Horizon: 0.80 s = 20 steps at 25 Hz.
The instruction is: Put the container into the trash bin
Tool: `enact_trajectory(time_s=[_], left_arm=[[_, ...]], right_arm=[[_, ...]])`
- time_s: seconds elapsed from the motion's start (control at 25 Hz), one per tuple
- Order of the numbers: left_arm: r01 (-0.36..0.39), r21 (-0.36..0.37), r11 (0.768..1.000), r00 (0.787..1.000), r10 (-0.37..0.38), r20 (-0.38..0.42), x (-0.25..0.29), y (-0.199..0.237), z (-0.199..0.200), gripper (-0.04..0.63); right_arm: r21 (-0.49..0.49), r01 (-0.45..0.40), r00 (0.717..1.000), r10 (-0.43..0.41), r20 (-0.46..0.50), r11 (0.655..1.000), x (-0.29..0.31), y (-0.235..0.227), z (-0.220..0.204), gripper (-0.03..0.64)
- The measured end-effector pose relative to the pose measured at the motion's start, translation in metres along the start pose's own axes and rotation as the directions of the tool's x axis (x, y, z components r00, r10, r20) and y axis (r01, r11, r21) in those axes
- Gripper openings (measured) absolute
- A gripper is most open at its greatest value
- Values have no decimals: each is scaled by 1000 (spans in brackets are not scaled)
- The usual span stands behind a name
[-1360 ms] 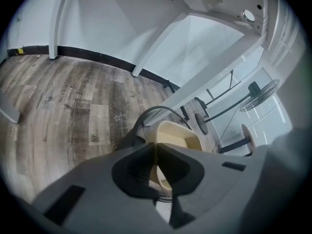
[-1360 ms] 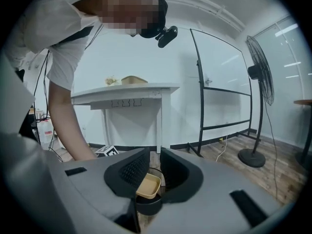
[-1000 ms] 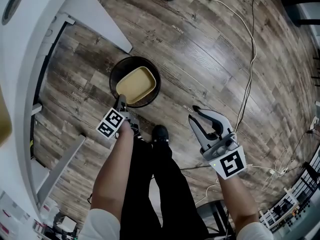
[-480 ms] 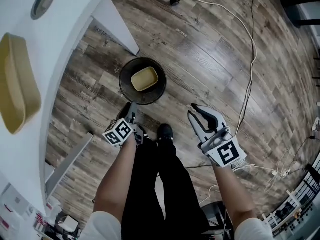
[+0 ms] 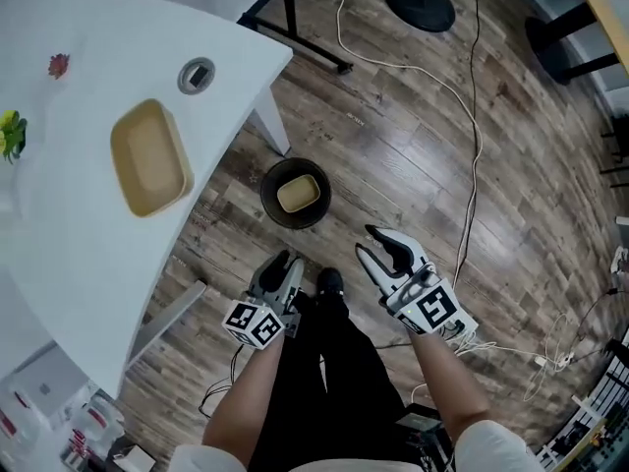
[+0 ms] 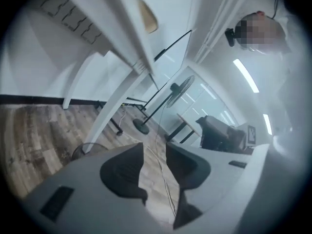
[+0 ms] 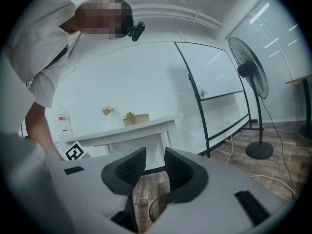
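Container (image 5: 299,194): a tan, shallow tray with rounded corners. It lies inside the round dark trash bin (image 5: 270,205), which stands on the wood floor (image 5: 413,155) just beyond the bench (image 5: 88,254) corner. Its open face appears to be upward, but it is too small here to confirm rim detail. Its long axis runs roughly across the head view, the right end tilted slightly away from the person. A second, similar container (image 5: 149,157) rests on the bench.

The right gripper view shows only an arc of the bin rim below the jaws; the contents are hidden there.

The left gripper (image 5: 283,262) and right gripper (image 5: 371,244) are clear of the bin. Both sets of jaws are opening and stand part-way apart, with nothing between them.
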<state>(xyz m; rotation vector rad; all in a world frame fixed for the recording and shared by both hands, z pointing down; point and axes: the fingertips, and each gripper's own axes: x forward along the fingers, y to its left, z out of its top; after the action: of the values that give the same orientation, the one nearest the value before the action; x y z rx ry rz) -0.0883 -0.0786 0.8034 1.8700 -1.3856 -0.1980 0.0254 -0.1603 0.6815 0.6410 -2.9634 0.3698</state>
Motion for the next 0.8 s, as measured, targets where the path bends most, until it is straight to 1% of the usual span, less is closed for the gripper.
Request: enact_trajectory(time_s=[0.08, 0.16, 0.24, 0.32, 0.36, 0.44, 0.52, 0.56, 0.64, 0.72, 0.8], left_arm=[[39, 64, 997, 998, -42, 48, -20, -40, 42, 143], [92, 135, 986, 990, -106, 96, -39, -80, 90, 143], [145, 201, 969, 977, -173, 125, -61, -117, 137, 147], [178, 265, 948, 966, -220, 136, -85, -152, 176, 150], [184, 304, 935, 961, -236, 142, -96, -167, 194, 155], [177, 384, 906, 956, -250, 151, -119, -196, 223, 156], [162, 439, 884, 953, -255, 162, -145, -222, 249, 167], [155, 452, 878, 950, -258, 176, -157, -234, 262, 170], [140, 462, 876, 939, -265, 217, -179, -256, 282, 170], [105, 482, 870, 928, -260, 268, -199, -273, 303, 170], [61, 518, 853, 916, -255, 311, -219, -284, 327, 170]], right_arm=[[-33, -8, 1000, 8, 16, 999, -8, 14, 37, 133], [-51, -13, 1000, 14, 25, 999, -18, 25, 75, 133], [-41, -14, 998, 16, 61, 999, -27, 37, 115, 135], [-53, -26, 994, 31, 106, 998, -37, 53, 156, 195], [-76, -33, 992, 41, 117, 997, -43, 61, 175, 199], [-127, -33, 989, 51, 141, 991, -57, 76, 209, 198], [-156, -22, 982, 50, 180, 988, -73, 88, 242, 198], [-164, -17, 978, 51, 203, 986, -80, 92, 258, 198], [-177, -14, 967, 58, 246, 984, -99, 96, 290, 198], [-208, 5, 960, 53, 274, 978, -116, 97, 319, 196], [-250, 42, 953, 37, 302, 967, -127, 96, 345, 196]])
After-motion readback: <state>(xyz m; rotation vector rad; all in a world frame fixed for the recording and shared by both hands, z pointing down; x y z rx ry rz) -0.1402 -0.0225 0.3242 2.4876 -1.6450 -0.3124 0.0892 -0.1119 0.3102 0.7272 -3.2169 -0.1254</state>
